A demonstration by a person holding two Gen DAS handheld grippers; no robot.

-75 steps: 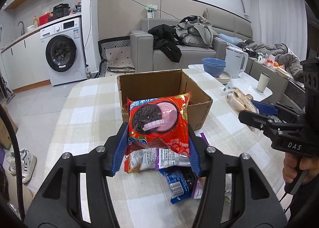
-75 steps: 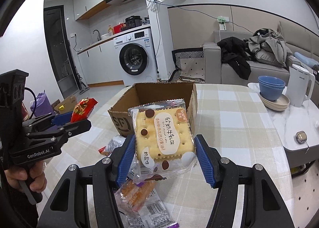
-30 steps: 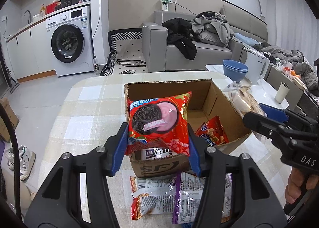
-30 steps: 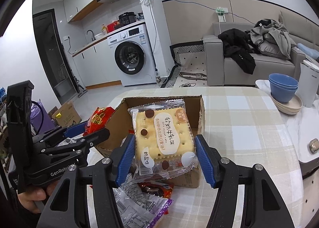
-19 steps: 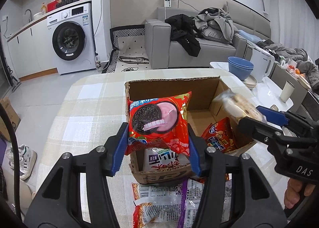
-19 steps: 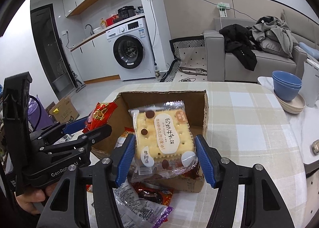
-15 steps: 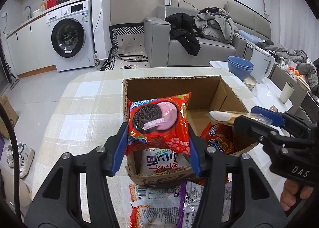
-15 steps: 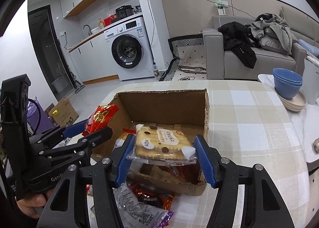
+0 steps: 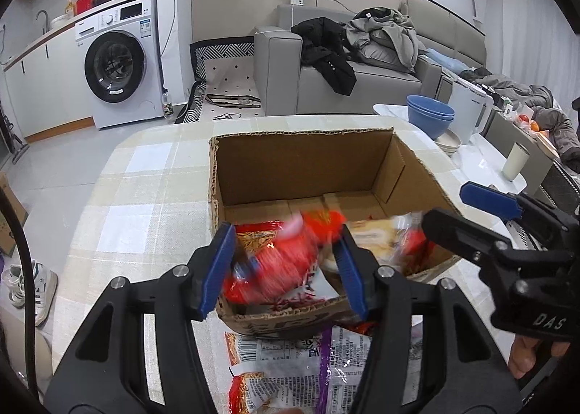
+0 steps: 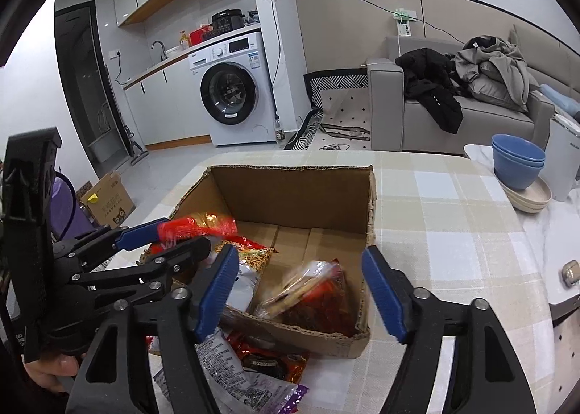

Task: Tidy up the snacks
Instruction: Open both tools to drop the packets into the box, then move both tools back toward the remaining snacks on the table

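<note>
2 tongs hang over the near edge of the cardboard box (image 9: 308, 174), both tilted down into it. Left tongs (image 9: 284, 269): jaws have just been opening; the red cookie pack (image 9: 279, 261) sits between the blue pads but shows motion-blurred and tipped over, so it reads as let go and dropping, not pinched. Right tongs (image 10: 301, 289): jaws have just been opening and stand well spread; the clear-wrapped cracker pack (image 10: 297, 287) lies below them inside the box, leaning on a red packet (image 10: 322, 305), touching neither pad. More packs already lie on the box floor at the near wall. Outside the box, just beside its near wall on the checked counter (image 9: 145, 203), several more packets (image 9: 297, 363) lie flat and overlapping, one with a purple edge, one red. Handling judgement: these are light, air-puffed foil and film pouches, slick on the surface and soft, with brittle biscuits inside; a hard squeeze would likely crack the contents, and a loose one would let the film slide. Best hold looks like across the 2 long sides at mid-pack, pads on the flat faces' edges, or on a crimped seam where the film is stiffer. Overlapped packets on the counter may lift together, so the topmost should be taken first.
</note>
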